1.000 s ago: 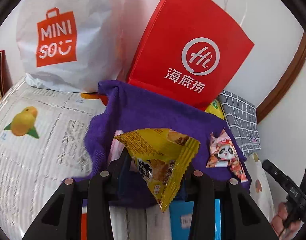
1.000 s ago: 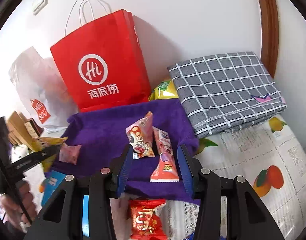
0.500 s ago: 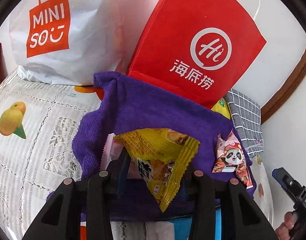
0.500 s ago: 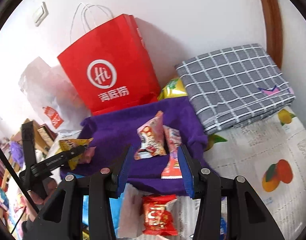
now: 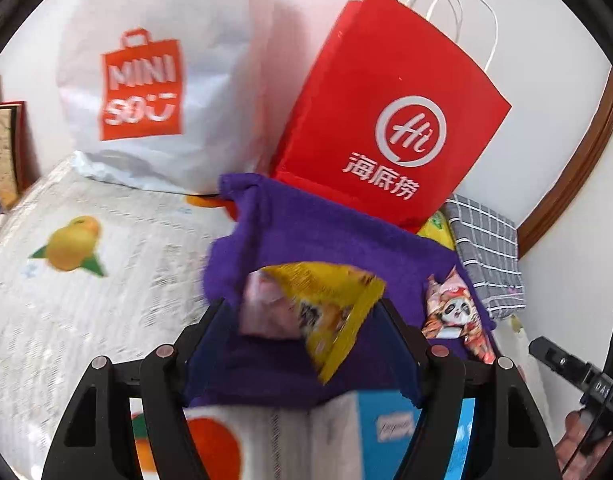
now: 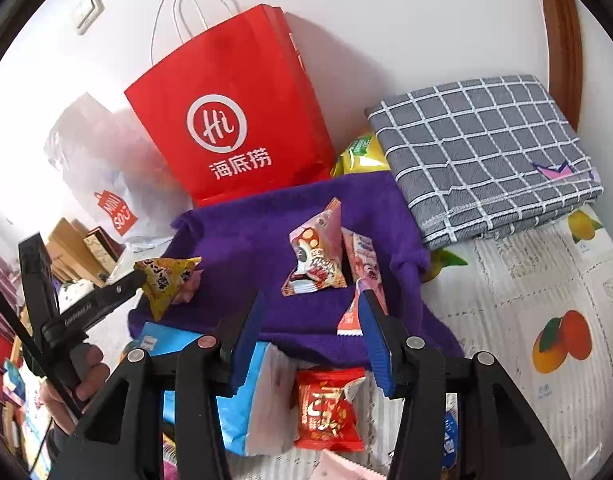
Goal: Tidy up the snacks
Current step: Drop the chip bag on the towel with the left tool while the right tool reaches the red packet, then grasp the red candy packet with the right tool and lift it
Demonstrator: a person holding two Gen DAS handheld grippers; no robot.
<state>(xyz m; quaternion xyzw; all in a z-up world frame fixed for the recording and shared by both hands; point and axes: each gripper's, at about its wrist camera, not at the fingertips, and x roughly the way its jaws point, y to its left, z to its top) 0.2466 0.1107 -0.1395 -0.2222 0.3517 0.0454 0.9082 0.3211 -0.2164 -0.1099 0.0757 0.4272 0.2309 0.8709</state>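
We see our left gripper (image 5: 302,320) over the near edge of the purple towel (image 5: 326,232), its jaws opening. The yellow triangular snack (image 5: 334,312) sits between them with a pink packet (image 5: 262,308) just beside it; the blue pads stand clear of the wrapper on both sides, so we are no longer pressing it. In the right wrist view the same yellow snack (image 6: 166,280) shows at the left gripper's (image 6: 146,280) tip, over the towel's (image 6: 246,240) left edge; whether it already rests on the cloth we cannot tell.

Our right gripper (image 6: 310,320) is also opening its jaws, with nothing gripped. An orange-pink stick packet (image 6: 360,280) lies on the towel just by the right pad, and a panda pyramid snack (image 6: 318,256) stands beyond it near the towel's middle. Close under the jaws, on the fruit-print tabletop (image 6: 526,280), lie a red packet (image 6: 328,408) and a blue pouch (image 6: 210,364).

Behind the towel a red paper bag (image 6: 234,112) stands upright, with a white shopping bag (image 5: 158,72) to its left. A folded grey checked cloth (image 6: 478,152) rests to the right, a yellow-green packet (image 6: 360,156) wedged between it and the red bag.
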